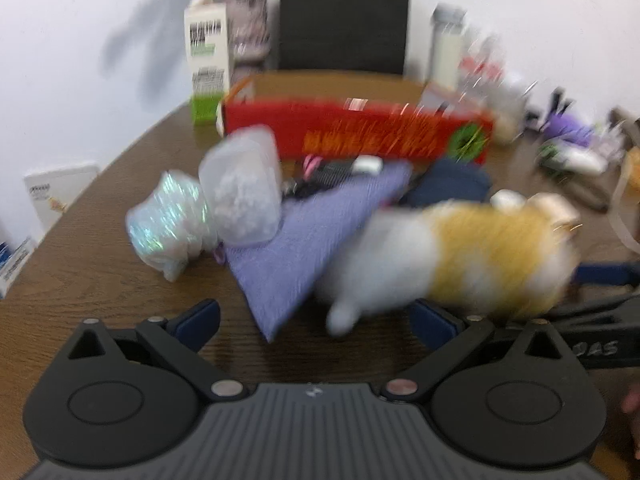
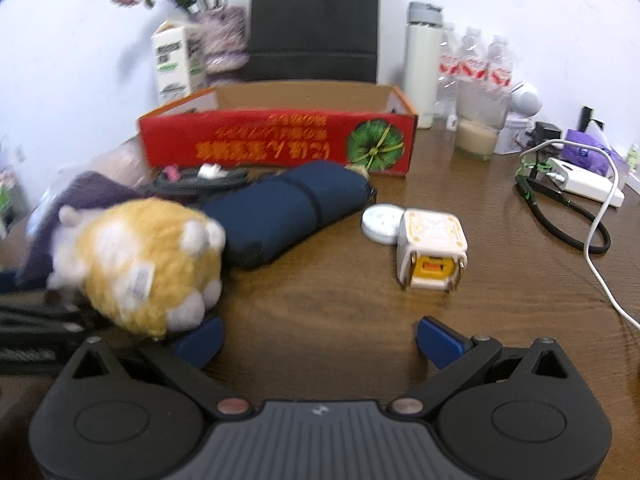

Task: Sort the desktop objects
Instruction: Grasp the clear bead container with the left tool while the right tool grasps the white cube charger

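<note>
While both grippers gape, plush toy (image 2: pixel 140 264) overlaps the right gripper's (image 2: pixel 320 340) left finger.

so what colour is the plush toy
Yellow-orange with white patches and paws, on the plush toy; clearest in the right wrist view.

Desktop objects on the wooden table, for sorting

Plush toy (image 2: pixel 140 264): yellow and white, sewn tag, at the left of the right wrist view. Blue pouch (image 2: pixel 288 208): rolled, lying just beside the plush toy. Red box (image 2: pixel 276 140): open-topped cardboard, orange lettering, green emblem, behind the pouch. Purple cloth (image 1: pixel 316 232): spread flat, partly under the plush toy. Plastic tub (image 1: pixel 244 188): clear, tilted, resting on the cloth's edge. Shiny bag (image 1: pixel 168 228): iridescent, touching the tub. White disc (image 2: pixel 380 224) touching the white cube (image 2: pixel 432 248) with its yellow face.
</note>
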Demonstrator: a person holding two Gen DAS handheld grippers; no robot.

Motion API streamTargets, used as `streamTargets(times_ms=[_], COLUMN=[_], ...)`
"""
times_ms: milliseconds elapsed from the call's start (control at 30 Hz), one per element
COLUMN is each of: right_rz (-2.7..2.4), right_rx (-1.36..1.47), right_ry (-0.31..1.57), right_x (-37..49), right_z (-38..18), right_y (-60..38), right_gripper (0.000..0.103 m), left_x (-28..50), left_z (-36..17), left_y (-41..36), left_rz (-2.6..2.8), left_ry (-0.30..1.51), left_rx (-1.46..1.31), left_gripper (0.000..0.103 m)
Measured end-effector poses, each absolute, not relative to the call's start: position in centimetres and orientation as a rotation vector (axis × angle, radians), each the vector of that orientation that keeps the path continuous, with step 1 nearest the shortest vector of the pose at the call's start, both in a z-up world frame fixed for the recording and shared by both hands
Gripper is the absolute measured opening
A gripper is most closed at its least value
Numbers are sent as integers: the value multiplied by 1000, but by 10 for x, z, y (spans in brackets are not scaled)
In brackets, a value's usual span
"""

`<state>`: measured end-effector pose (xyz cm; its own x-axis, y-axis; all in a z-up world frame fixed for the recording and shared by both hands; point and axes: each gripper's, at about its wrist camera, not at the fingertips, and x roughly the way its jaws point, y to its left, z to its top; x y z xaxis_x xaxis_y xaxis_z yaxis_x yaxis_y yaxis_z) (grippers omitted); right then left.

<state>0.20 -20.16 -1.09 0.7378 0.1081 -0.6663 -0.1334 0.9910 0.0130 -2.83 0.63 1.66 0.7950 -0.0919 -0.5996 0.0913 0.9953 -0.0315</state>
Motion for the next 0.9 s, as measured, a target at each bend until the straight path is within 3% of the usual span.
streamTargets(times_ms=[133,267,400,433,467,500,533,600,633,667,900], right_rz=[147,132,73,58,40,26,26,40,40,40,44], right_rx=[32,60,14,5,-1,2,15,34,38,40,54], right_ry=[726,618,531,528,539,560,578,611,627,652,613], right_x=[-17,-23,-2,6,14,25,32,42,47,52,36], right_z=[2,26,32,31,29,27,25,19,16,12,28], right_y=[-226,-245,-254,-255,-257,-259,-262,-264,-264,-264,-263], right_gripper=[103,103,99,93,84,82,80,65,45,37,37], left_x=[-44,-1,66,77,87,93,94,92,90,85,62], left_z=[50,64,56,51,46,41,38,34,34,37,89], left_y=[22,36,40,40,40,40,40,41,42,42,43], left_rz=[-141,-134,-97,-103,-98,-85,-85,-109,-126,-145,-195], left_ry=[493,475,588,621,673,712,723,711,701,672,508], left_rx=[1,-22,-43,-43,-42,-42,-35,-46,-65,-84,-119], left_gripper=[103,103,88,82,62,49,44,44,44,44,43])
